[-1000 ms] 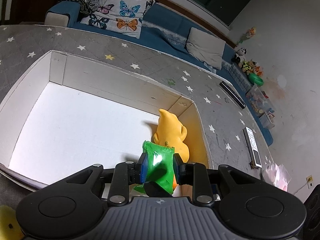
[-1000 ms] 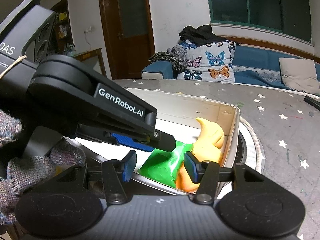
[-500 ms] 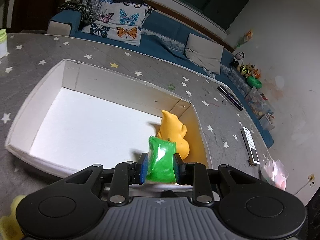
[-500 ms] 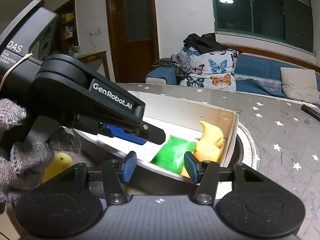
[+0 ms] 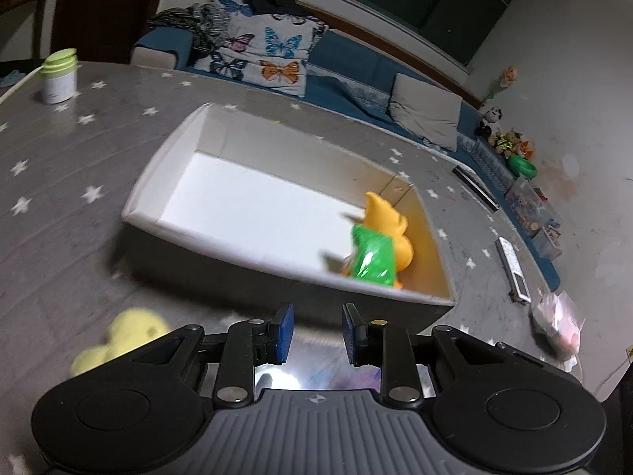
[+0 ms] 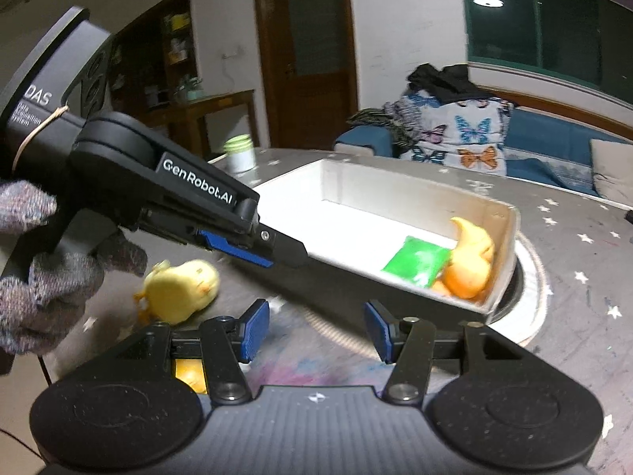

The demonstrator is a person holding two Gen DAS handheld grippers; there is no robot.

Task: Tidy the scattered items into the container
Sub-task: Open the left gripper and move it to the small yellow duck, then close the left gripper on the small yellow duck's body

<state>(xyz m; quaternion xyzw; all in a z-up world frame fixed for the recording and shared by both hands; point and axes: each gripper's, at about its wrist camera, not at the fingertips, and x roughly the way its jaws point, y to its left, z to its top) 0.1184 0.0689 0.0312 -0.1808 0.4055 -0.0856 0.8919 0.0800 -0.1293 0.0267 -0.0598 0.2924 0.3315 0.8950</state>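
A white open box (image 5: 158, 202) (image 6: 504, 265) stands on the star-patterned table. In its near right corner lie a green packet (image 5: 374, 261) (image 6: 415, 261) and an orange toy (image 5: 389, 225) (image 6: 469, 261). My left gripper (image 5: 315, 332) is open and empty, just outside the box's near wall; it also shows in the right wrist view (image 6: 273, 253). A yellow plush chick (image 5: 118, 336) (image 6: 182, 289) lies on the table to its left. My right gripper (image 6: 316, 332) is open and empty, in front of the box. A small orange item (image 6: 190, 376) shows under its left finger.
A white jar with a green lid (image 5: 59, 75) (image 6: 239, 154) stands at the far left of the table. A remote (image 5: 514, 273), a black bar (image 5: 474, 190) and a pink plastic bag (image 5: 558, 328) lie on the right side. A sofa runs behind the table.
My left gripper opened, let go of the green packet into the box and pulled back out over the near wall. The right gripper also drew back; the plush chick came into view.
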